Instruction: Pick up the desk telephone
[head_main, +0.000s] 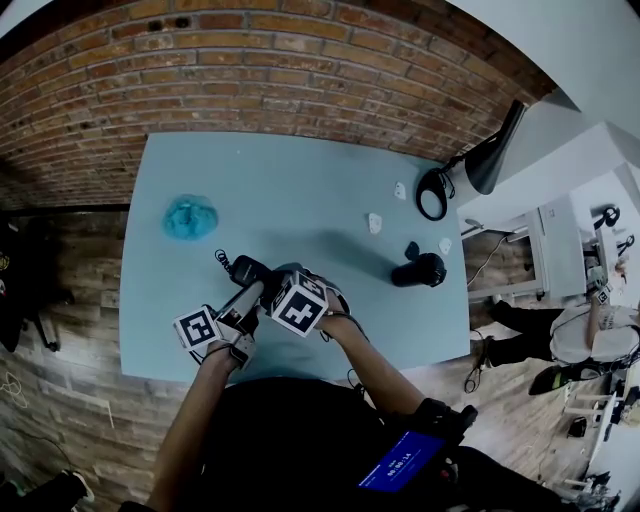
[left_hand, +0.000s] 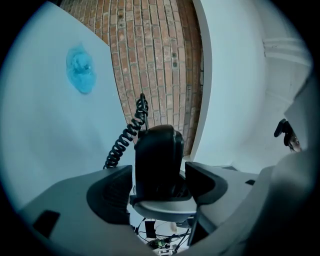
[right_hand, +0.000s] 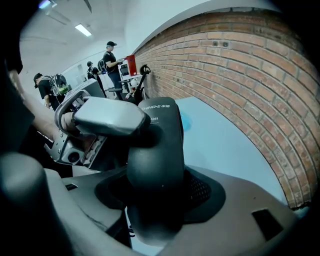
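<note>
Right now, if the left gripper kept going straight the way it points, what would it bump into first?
The left gripper is clamped on the handset, which fills its path. Past that, the cord hangs just beside the line, and the brick wall looks to come next, though depth is unclear.

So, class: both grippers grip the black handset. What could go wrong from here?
The coiled cord trails from the handset; lifting could tug whatever it joins. The left gripper and right gripper both clamp it; uneven pulls might twist it loose onto the table.
</note>
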